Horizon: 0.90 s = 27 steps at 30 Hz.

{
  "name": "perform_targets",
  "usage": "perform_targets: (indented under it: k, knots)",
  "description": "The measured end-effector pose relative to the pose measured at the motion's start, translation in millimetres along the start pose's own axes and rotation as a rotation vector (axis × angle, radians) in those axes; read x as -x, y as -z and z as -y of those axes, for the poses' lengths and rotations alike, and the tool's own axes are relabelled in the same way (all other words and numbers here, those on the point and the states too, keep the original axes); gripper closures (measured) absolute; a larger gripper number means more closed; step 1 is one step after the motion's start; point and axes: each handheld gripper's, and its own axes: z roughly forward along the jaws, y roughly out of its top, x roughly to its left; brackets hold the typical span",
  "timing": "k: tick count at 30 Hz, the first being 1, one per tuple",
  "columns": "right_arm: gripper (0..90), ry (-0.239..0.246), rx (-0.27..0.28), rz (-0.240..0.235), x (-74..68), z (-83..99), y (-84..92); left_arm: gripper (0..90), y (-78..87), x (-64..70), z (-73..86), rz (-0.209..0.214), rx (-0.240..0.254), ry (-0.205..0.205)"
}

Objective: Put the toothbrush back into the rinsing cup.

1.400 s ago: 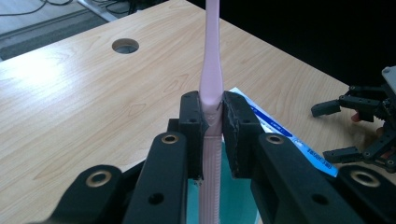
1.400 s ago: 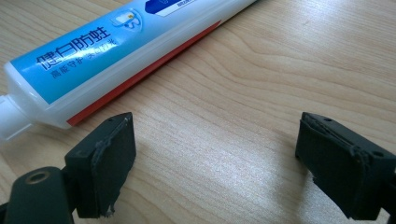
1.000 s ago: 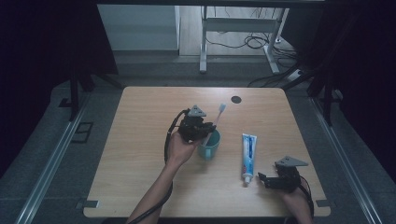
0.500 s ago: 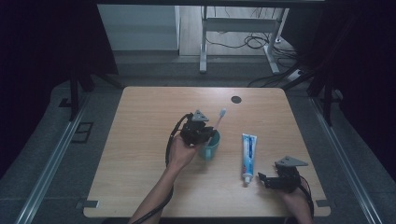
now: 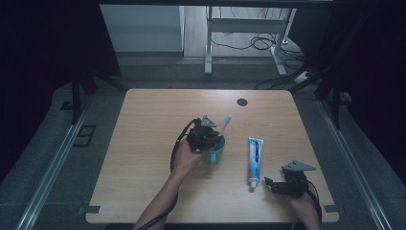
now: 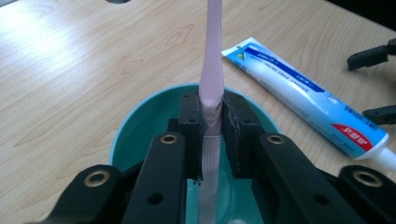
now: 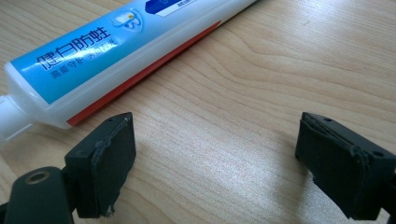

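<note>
Left gripper has shifted slightly rightward, jaws clamping the pale pink plastic toothbrush over the round teal cup at centre frame; right gripper, lower right, stands wide and holds nothing.

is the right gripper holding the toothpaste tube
No, the right gripper stands open over bare table, with the toothpaste tube lying beside its jaws, untouched.

The pink plastic toothbrush is getting cut off at the top edge, and its handle's lower end is probably hiding behind the left gripper inside the teal cup.
</note>
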Motion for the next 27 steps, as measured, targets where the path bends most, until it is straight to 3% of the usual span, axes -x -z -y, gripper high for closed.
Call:
perform_targets:
  k: [9, 27]
  knots:
    - [12.1, -0.002, -0.001, 0.0, -0.1, 0.0, 0.1, 77.8, -7.1, 1.1, 3.0, -0.015, -0.045, -0.007]
    - [12.1, 0.0, 0.0, 0.0, 0.0, 0.0, 0.0, 71.0, -1.6, 0.2, 1.0, -0.012, -0.022, -0.002]
